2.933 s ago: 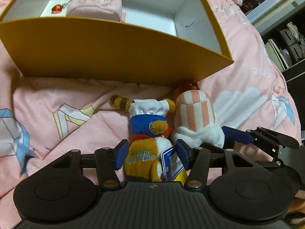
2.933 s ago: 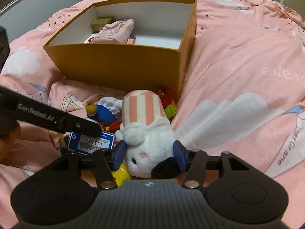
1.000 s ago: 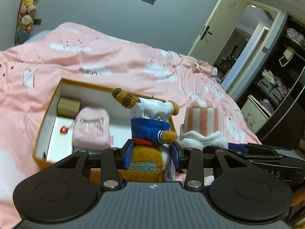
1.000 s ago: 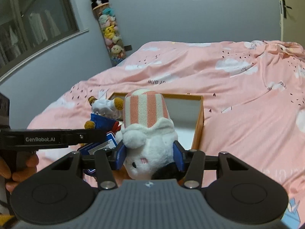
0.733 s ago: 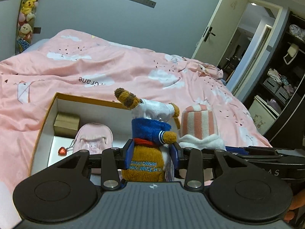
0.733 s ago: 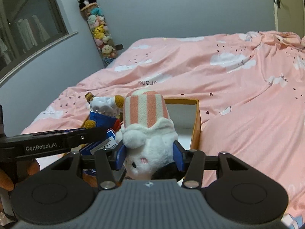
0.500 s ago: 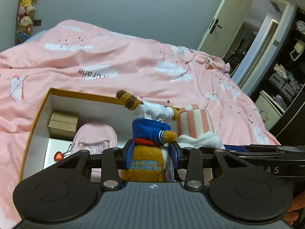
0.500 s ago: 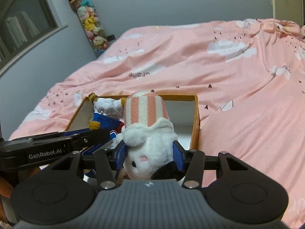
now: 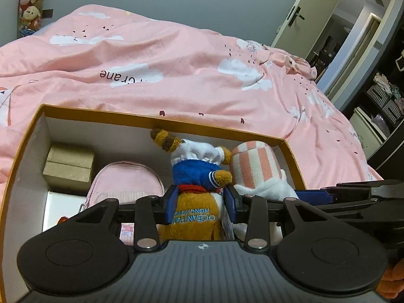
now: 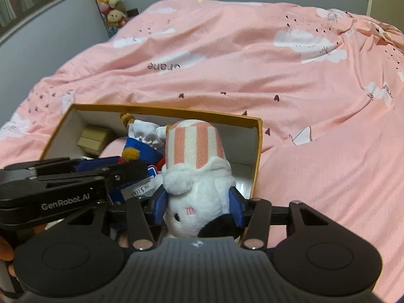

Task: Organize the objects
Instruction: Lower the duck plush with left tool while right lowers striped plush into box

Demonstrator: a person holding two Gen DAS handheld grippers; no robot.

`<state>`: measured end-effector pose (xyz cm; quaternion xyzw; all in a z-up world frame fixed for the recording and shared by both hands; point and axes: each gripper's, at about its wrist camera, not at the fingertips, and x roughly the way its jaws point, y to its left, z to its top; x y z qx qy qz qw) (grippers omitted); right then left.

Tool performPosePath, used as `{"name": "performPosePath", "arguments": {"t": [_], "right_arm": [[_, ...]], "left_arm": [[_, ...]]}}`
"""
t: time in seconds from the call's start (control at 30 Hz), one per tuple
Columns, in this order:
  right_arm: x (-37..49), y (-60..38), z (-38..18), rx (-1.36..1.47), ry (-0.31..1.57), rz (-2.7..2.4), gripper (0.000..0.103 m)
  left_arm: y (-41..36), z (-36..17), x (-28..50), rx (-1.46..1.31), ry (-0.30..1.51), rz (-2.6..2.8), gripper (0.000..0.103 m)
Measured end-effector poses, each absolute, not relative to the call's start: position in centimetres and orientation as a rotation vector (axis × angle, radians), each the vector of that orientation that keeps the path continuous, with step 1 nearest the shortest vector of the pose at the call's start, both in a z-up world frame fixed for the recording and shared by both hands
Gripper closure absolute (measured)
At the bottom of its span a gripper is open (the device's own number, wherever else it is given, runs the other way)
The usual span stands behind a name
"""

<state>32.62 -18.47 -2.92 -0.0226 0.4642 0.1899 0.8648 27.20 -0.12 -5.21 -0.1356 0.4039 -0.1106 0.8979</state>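
My left gripper (image 9: 200, 203) is shut on a brown plush in a blue and white sailor top (image 9: 194, 176) and holds it over the open orange box (image 9: 101, 115). My right gripper (image 10: 198, 205) is shut on a white plush with a pink striped hat (image 10: 195, 169), held beside the first over the box's right end (image 10: 257, 151). The white plush also shows in the left wrist view (image 9: 255, 169), and the brown plush in the right wrist view (image 10: 141, 146). The left gripper's body (image 10: 50, 189) crosses the right wrist view.
Inside the box lie a gold gift box (image 9: 68, 168), a small pink pouch (image 9: 126, 184) and a white card (image 9: 63, 207). The box sits on a pink bedspread (image 9: 176, 75). A door (image 9: 298, 17) and shelves (image 9: 383, 101) are at the right.
Both grippers lifted the plush toys off the bed and carried them forward. They now hang lower, within the box opening, side by side.
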Motion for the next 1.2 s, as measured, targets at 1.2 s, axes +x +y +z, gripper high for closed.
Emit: {"name": "performPosePath", "arguments": {"t": [1.2], "right_arm": [[31.0,-16.6,-1.8,-0.454,0.905,0.626,0.050]], "left_arm": [[0.1,-3.5,26.2,-0.049,0.911,-0.398,0.047]]}}
